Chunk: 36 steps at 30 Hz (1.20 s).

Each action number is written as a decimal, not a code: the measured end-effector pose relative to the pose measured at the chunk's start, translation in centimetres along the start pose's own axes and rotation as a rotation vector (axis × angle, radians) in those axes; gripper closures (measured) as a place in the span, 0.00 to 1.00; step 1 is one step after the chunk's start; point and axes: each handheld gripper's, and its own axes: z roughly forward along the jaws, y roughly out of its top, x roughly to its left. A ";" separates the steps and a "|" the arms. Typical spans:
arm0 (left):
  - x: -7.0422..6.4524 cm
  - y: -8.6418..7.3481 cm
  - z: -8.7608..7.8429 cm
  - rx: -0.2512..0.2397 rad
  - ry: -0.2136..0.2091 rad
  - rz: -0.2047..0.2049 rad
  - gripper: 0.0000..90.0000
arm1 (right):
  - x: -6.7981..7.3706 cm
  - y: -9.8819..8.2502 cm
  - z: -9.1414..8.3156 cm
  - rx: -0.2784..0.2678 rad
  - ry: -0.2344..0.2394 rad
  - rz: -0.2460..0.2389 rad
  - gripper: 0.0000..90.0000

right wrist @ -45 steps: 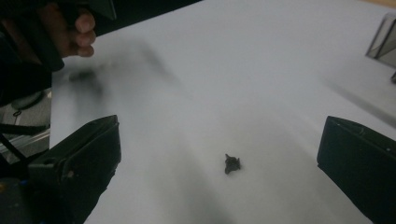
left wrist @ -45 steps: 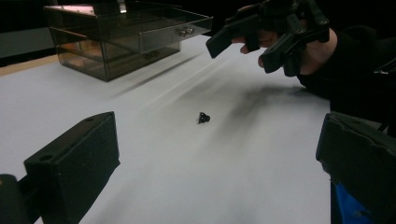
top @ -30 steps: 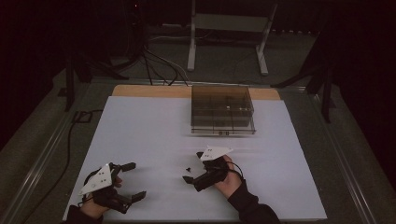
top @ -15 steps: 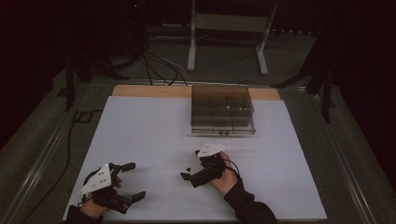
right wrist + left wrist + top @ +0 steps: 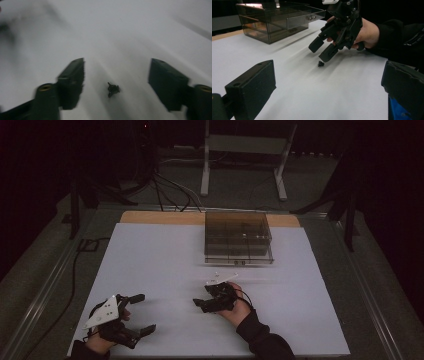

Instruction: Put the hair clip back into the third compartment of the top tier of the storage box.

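Observation:
A tiny black part (image 5: 320,64) (image 5: 113,89) lies on the white table top (image 5: 160,265). My right gripper (image 5: 200,303) (image 5: 321,51) (image 5: 117,65) hangs just over it, tilted down and to the left. Its jaws have just been closing; they straddle the part without touching it, so the gripper is open. My left gripper (image 5: 145,314) (image 5: 329,68) rests near the front left edge, open wide and holding nothing, pointing toward the right gripper.
A smoked clear drawer box (image 5: 238,237) (image 5: 274,20) stands at the back middle of the table, one drawer slightly out. A metal stand (image 5: 240,145) and cables lie on the floor beyond. The person's dark sleeve (image 5: 262,340) comes in from the front.
The right gripper has edged slightly left and its jaws stand narrower than before. The left gripper has not moved.

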 end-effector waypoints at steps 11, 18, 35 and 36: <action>0.0 0.0 0.0 0.002 0.000 0.000 0.00 | 0.2 -0.2 0.5 0.039 -0.010 -0.011 0.65; 0.0 0.0 0.0 0.002 -0.002 0.003 0.00 | 0.5 -0.4 0.9 0.076 -0.017 -0.047 0.76; 0.0 0.0 0.1 0.005 -0.002 0.002 0.01 | 1.1 -0.5 1.1 0.105 -0.063 -0.127 0.88; 0.0 0.0 0.1 0.005 -0.003 0.002 0.00 | 1.1 -0.4 1.1 0.105 -0.064 -0.129 0.88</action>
